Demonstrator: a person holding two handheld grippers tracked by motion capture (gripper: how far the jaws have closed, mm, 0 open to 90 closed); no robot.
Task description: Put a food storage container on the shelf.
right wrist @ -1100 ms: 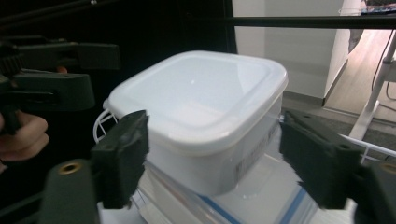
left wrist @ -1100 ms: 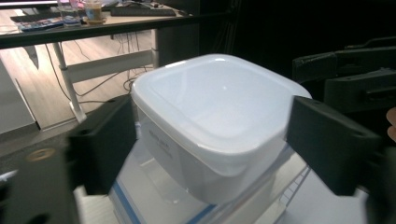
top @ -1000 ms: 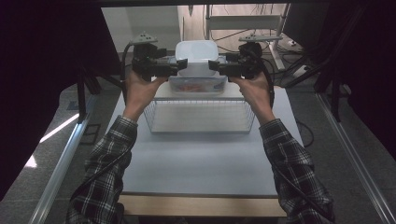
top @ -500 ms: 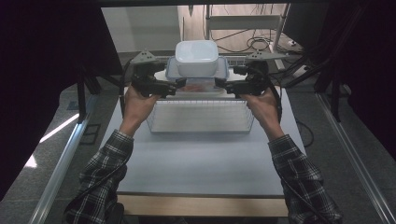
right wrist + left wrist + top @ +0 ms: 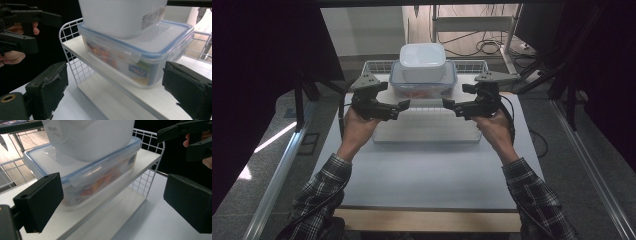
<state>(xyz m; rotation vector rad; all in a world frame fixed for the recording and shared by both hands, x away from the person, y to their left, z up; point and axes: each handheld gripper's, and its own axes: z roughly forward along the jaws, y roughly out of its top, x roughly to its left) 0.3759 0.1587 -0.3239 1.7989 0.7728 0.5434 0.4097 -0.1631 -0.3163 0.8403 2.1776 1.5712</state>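
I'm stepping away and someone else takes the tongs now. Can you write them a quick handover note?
Left tongs: open, empty, jaws have just been opening.
Right tongs: open, empty, jaws have just been opening.
Things: white tub stacked on the clear lidded box, both on the top shelf of the wire rack.
Done: stack set on the shelf, both tongs off it.
Left: probably nothing but backing the hands away; lower shelf is bare.

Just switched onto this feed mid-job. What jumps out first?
A white tub stacked on a blue-rimmed clear food box, both on the top shelf of a white wire rack at the table's far end. The left claw and right claw flank it, open and empty.
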